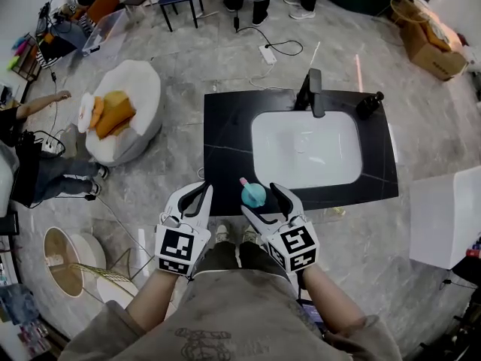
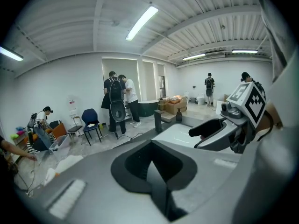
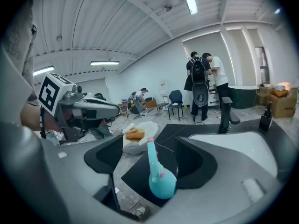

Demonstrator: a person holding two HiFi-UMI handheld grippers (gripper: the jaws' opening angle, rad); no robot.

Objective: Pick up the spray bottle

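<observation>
A teal spray bottle (image 1: 253, 195) with a pink collar stands at the near edge of the black counter (image 1: 225, 126). My right gripper (image 1: 262, 202) is open, one jaw on each side of the bottle. In the right gripper view the bottle (image 3: 162, 181) stands upright between the dark pads, close to the right-hand one, with a gap to the left-hand one. My left gripper (image 1: 197, 195) hovers left of it, just off the counter's near-left corner, its jaws together with nothing held. The left gripper view shows the closed left gripper (image 2: 152, 167) and the right gripper (image 2: 212, 129) beside it.
The counter holds a white sink (image 1: 307, 149), a black faucet (image 1: 314, 92) and a dark dispenser (image 1: 368, 105) at the back. A white beanbag (image 1: 128, 119) with orange cushions lies left on the floor, a white box (image 1: 447, 216) right. People stand far behind.
</observation>
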